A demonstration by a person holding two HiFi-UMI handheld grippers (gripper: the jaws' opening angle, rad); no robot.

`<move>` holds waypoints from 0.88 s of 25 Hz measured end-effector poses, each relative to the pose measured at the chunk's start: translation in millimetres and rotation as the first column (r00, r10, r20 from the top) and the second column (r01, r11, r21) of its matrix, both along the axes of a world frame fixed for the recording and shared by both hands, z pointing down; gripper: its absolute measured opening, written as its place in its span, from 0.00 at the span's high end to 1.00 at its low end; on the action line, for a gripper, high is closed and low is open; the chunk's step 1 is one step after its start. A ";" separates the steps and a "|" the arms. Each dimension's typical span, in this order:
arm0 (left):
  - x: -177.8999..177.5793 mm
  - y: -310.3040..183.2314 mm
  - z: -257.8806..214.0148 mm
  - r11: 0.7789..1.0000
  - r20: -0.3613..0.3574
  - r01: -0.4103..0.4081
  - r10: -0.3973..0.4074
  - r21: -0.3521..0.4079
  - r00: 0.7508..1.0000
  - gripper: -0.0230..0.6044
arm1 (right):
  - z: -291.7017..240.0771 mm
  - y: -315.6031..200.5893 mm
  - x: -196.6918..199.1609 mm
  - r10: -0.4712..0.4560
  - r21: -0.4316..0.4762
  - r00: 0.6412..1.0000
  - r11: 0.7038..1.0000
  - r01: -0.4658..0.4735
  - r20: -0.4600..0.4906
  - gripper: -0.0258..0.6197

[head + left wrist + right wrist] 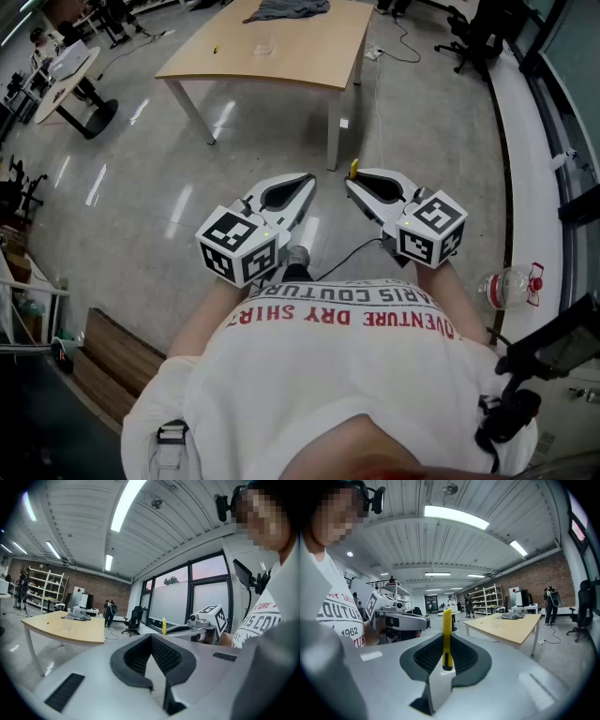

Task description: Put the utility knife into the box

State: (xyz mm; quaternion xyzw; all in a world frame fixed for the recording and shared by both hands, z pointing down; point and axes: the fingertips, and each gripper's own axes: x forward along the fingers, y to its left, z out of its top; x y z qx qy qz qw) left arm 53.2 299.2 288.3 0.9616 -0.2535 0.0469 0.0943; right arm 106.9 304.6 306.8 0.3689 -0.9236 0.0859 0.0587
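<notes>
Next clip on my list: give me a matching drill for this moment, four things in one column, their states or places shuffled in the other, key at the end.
Things
1. left hand-held gripper
2. right hand-held gripper
3. utility knife
4. grey cloth

States or places
A. yellow, standing upright between jaws
B. lying on the table far ahead
C. jaws together, nothing between them
D. closed on the utility knife

Pairs: 1-C, 2-D, 3-A, 4-B

Counted two grippers: left gripper (pixel 302 184) and right gripper (pixel 356 185), both on near side of table (pixel 309 58). Two marker cubes (pixel 239 246), one per gripper. One yellow utility knife (pixel 446 634). One table. One grey cloth (pixel 286 9) lay at table's far edge. One plastic bottle (pixel 506 286) lay well off table's near right.
</notes>
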 end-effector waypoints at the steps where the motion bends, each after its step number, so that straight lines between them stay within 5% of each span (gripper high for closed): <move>1: 0.1 -0.1 -0.2 1.000 0.001 0.000 0.000 0.000 1.000 0.96 | 0.7 0.0 -0.4 -0.001 -0.005 1.000 1.000 0.001 0.000 0.89; 22: 6.5 8.1 0.9 1.000 0.008 -0.014 0.014 -0.003 1.000 0.96 | -2.7 9.4 -2.6 -0.028 -0.013 0.999 1.000 0.029 0.029 0.89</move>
